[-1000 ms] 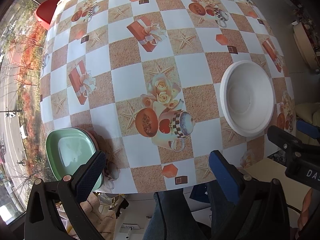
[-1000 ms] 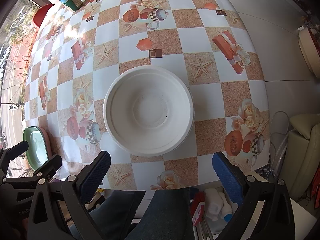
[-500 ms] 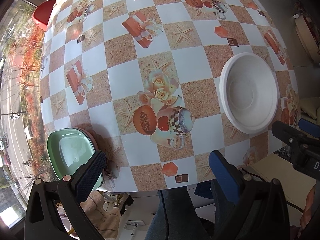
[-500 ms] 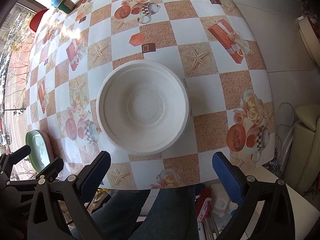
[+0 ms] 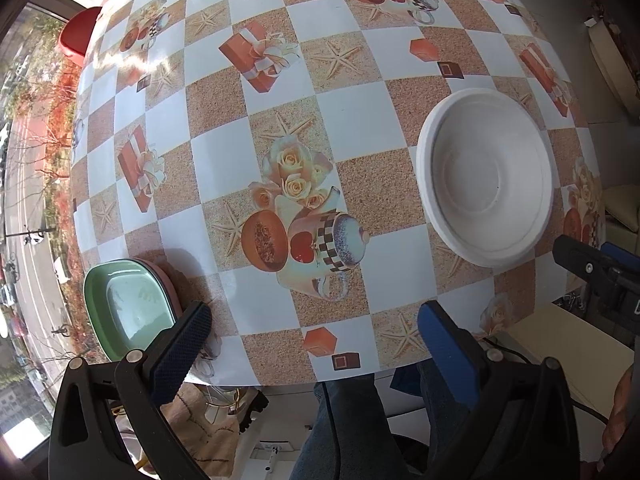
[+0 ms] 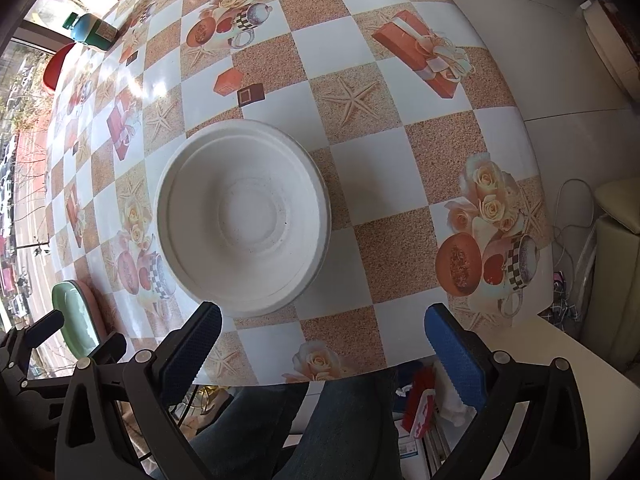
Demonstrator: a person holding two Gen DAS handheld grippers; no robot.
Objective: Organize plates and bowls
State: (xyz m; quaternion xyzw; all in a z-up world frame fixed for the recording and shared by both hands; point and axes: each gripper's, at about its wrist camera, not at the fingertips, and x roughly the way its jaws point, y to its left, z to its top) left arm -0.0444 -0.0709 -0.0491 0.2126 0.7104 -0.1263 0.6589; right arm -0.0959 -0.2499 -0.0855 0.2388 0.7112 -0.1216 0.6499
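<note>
**Both tools wide open above the near bench edge**

The left tool (image 5: 310, 338) hangs with its jaws spread wide and nothing between them, over the near edge of the bench (image 5: 352, 132). The right tool (image 6: 320, 342) is likewise wide and empty. Just beyond the right tool's left pad (image 6: 192, 350) sits the white bowl (image 6: 244, 226), upright and empty, close to the near edge toward the right side. At the near left corner lies the green plate (image 5: 128, 306), stacked on a pink plate (image 5: 162, 276), beside the left tool's left pad (image 5: 180, 350). A green bottle (image 6: 92, 32) stands at the far left edge. A person's jeans-clad legs (image 6: 320, 432) show below the bench.
</note>
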